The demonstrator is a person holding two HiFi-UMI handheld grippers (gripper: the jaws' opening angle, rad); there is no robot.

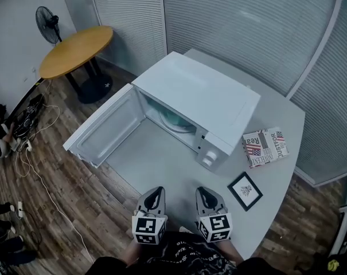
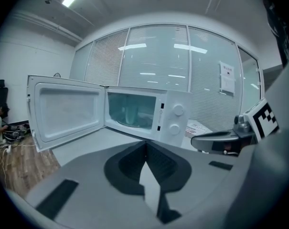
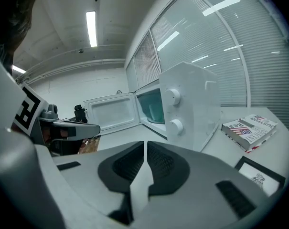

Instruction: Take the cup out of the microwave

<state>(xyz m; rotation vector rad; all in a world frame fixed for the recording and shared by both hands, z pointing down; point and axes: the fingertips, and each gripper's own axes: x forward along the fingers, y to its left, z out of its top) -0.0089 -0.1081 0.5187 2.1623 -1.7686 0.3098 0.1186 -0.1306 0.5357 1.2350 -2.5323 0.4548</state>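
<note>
A white microwave [image 1: 205,99] stands on the grey table [image 1: 156,159] with its door [image 1: 104,128] swung wide open to the left. In the left gripper view a pale cup [image 2: 130,112] stands upright inside the greenish cavity. From above, only the cavity's front strip [image 1: 173,119] shows. My left gripper [image 1: 152,198] and right gripper [image 1: 208,199] hover side by side over the table's near edge, well short of the microwave. Both point at it, shut and holding nothing. The left gripper [image 2: 145,144] aims at the cavity, and the right gripper [image 3: 145,144] aims at the control knobs [image 3: 174,109].
A book [image 1: 265,146] and a small black-framed picture [image 1: 245,190] lie on the table right of the microwave. Glass walls with blinds stand close behind. On the wooden floor to the left are a round wooden table [image 1: 75,50], a fan [image 1: 49,23] and loose cables [image 1: 24,125].
</note>
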